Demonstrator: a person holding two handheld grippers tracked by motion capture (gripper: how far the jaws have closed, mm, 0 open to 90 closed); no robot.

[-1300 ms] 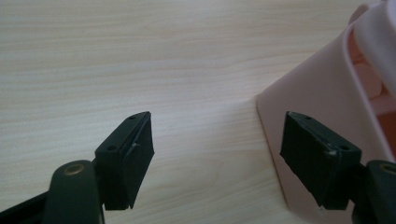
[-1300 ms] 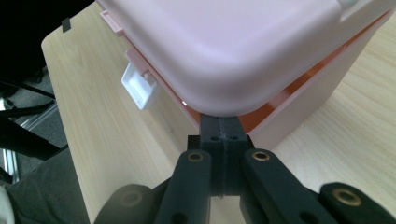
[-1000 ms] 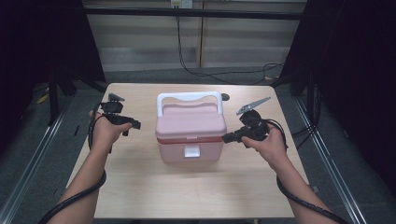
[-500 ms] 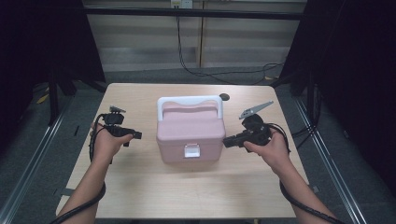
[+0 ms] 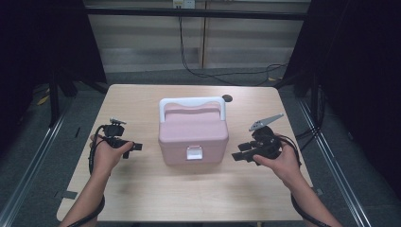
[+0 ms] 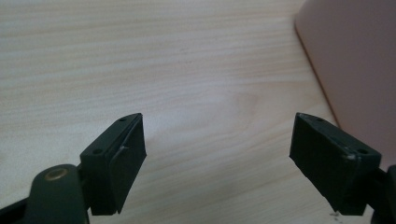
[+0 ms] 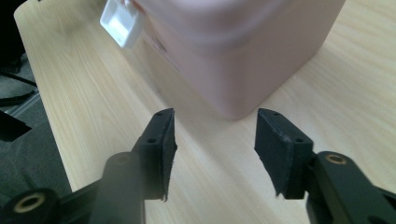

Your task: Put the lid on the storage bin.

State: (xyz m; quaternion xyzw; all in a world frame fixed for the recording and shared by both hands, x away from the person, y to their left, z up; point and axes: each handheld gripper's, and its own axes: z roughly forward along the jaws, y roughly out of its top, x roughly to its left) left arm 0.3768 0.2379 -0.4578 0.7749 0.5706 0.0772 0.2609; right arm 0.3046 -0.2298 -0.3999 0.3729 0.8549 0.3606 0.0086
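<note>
no readable text, no label, no brand, no number, no sign, nothing legible on pink box (image 5: 192, 137), nothing on white latch (image 5: 194, 152), nothing on wooden table (image 5: 142, 189)

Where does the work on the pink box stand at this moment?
Done: the pink box sits upright on the table, lid down, white handle raised. In hand: nothing; left claw and right claw flank it, both open, the right having just been opening. Left: the white front latch looks untouched.
</note>
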